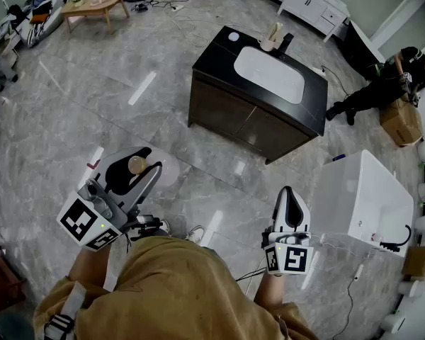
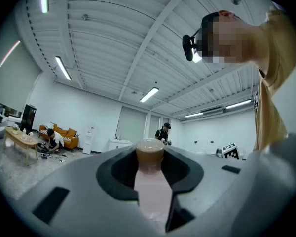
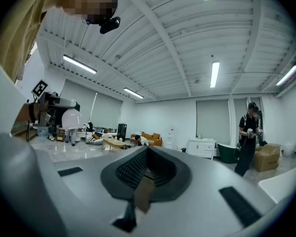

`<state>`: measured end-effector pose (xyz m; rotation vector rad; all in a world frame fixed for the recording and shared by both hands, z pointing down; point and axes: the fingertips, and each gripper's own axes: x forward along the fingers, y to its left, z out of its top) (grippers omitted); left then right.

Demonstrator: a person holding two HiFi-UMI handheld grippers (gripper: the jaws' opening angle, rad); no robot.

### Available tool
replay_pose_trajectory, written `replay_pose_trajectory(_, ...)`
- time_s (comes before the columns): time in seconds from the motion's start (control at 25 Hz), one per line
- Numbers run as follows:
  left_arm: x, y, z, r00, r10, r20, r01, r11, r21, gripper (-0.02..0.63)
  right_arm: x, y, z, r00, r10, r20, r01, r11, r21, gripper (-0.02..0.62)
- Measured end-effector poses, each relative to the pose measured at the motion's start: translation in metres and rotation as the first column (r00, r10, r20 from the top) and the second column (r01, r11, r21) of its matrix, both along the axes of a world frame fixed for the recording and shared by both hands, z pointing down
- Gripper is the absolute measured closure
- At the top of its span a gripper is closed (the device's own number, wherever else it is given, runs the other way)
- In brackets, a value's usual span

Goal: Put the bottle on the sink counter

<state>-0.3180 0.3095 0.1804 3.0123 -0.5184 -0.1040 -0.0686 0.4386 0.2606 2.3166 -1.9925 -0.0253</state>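
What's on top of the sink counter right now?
On the sink counter: white basin, beige item beside black faucet, small white disc. Anything behind the faucet is hidden.

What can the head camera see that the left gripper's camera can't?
Only the head view shows the black sink counter with its white basin, the white tub on the floor, and the right gripper, shut and empty. Only the left gripper view shows the ceiling lights and an orange sofa by the far wall. Both show the tan-capped bottle clamped in the left gripper, and the grey floor.
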Motion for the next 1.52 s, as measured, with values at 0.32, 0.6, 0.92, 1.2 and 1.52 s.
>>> replay_pose_trajectory(0.32,0.003,0.004,0.001,1.000,0.004,-0.006,-0.004,1.000,-0.005,0.482,0.000,0.003,0.003,1.000,-0.006,-0.003,0.006,1.000,-0.004,0.591)
replay_pose_trajectory(0.6,0.012,0.007,0.001,1.000,-0.005,-0.013,0.005,1.000,-0.004,0.482,0.013,0.005,0.005,0.999,-0.010,0.045,0.010,1.000,0.014,0.589)
replay_pose_trajectory(0.92,0.029,0.017,0.003,0.999,-0.032,-0.014,0.032,0.999,0.005,0.482,0.033,0.015,0.011,0.999,-0.030,0.028,0.029,0.999,0.017,0.589)
replay_pose_trajectory(1.2,0.045,0.017,0.003,0.999,-0.043,-0.033,0.043,0.999,-0.002,0.482,0.055,0.023,0.013,0.999,-0.019,0.028,0.018,1.000,0.020,0.589)
replay_pose_trajectory(1.52,0.063,-0.006,0.004,0.999,-0.030,-0.038,0.030,1.000,0.007,0.482,0.072,0.012,0.017,1.000,-0.001,0.022,0.001,1.000,0.013,0.589)
